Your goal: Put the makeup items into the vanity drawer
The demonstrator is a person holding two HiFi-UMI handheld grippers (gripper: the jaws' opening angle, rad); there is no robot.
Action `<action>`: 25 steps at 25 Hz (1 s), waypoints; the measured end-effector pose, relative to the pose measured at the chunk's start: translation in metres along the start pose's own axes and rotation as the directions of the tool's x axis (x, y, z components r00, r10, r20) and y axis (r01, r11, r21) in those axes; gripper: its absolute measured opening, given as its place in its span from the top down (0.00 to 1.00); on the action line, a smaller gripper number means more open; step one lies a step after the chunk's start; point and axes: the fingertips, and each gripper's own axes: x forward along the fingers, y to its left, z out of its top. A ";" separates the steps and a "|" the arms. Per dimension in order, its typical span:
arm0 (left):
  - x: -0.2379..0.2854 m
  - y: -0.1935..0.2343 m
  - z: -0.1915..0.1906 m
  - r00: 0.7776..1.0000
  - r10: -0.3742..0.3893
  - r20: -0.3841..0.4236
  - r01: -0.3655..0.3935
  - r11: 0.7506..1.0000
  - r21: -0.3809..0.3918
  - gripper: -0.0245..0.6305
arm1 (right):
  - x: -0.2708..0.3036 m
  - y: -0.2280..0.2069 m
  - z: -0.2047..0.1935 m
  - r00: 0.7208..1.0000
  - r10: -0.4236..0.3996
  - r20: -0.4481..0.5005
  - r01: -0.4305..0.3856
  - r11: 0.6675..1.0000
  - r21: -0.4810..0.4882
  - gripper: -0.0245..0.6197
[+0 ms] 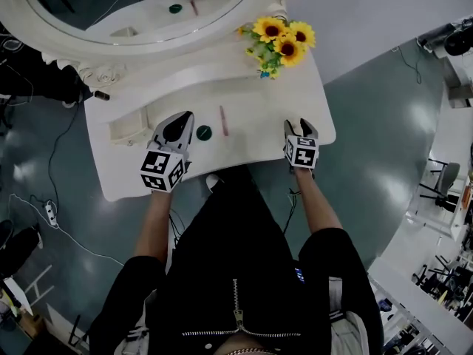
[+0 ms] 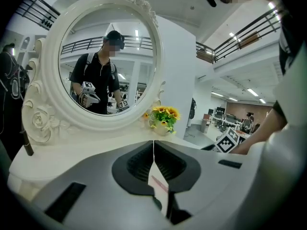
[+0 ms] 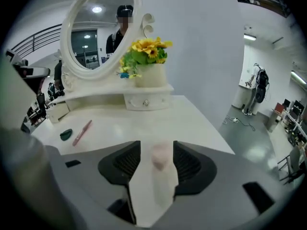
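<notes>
Right gripper view shows the right gripper (image 1: 301, 129) released, its jaws wide apart around a pale pink item (image 3: 161, 157) (too blurred to name) over the white vanity top (image 3: 192, 123). The left gripper (image 1: 177, 124) is clenched on nothing, just beside the small green item (image 1: 204, 132) and the pink pencil (image 1: 222, 120). The drawer (image 1: 118, 128) stands open at the left.
</notes>
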 end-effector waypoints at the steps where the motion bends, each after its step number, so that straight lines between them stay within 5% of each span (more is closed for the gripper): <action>1: -0.002 0.001 -0.001 1.000 0.004 -0.002 -0.004 1.000 0.000 0.93 | 0.003 -0.003 -0.007 1.000 -0.002 -0.025 0.002 1.000 0.007 0.65; 16: -0.028 0.018 -0.013 0.997 0.071 -0.004 -0.071 0.997 -0.026 0.93 | 0.018 -0.013 -0.035 0.994 -0.012 -0.111 0.016 0.999 0.037 0.76; 25: -0.040 0.025 -0.012 0.996 0.089 0.009 -0.088 0.996 -0.029 0.93 | -0.002 -0.012 0.003 1.000 -0.018 0.007 0.018 0.999 0.040 0.78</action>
